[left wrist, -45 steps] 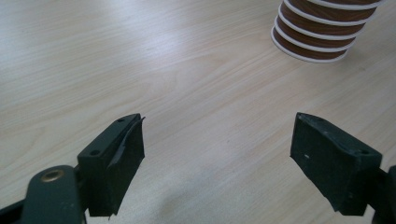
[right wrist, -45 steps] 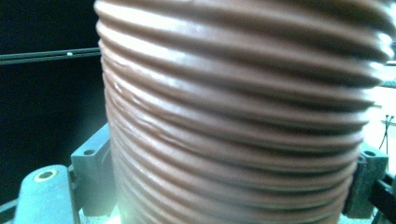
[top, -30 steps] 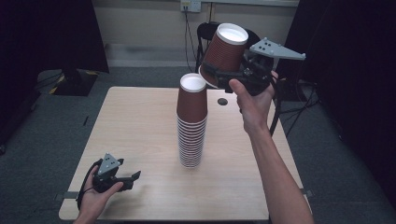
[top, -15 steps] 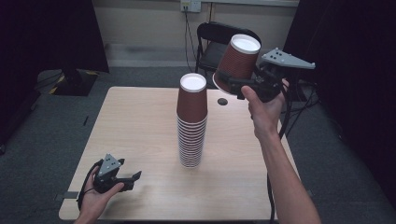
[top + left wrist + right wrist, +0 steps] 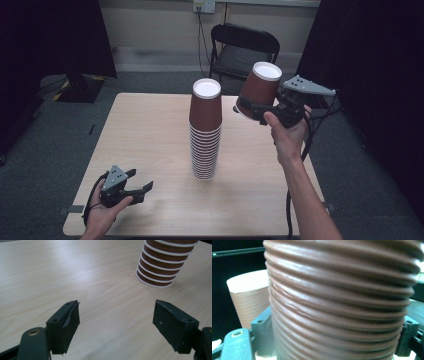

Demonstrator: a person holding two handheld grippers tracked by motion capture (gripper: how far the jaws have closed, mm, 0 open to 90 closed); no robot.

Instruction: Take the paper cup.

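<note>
Tilting slightly, an upside-down brown ribbed paper cup [image 5: 260,90] is held above the table's [image 5: 150,130] far right part, clamped near its rim between the jaws of the right gripper [image 5: 255,111]. Just to its left, apart from it, a tall stack of nested brown cups [image 5: 204,130] stands upside down near the table's middle. By the near left corner the left gripper [image 5: 142,189] is held low, jaws wide, nothing between them.

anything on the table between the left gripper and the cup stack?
Nothing: in the left gripper view, bare wood table runs from the open left gripper to the base of the cup stack. The high view agrees.
</note>
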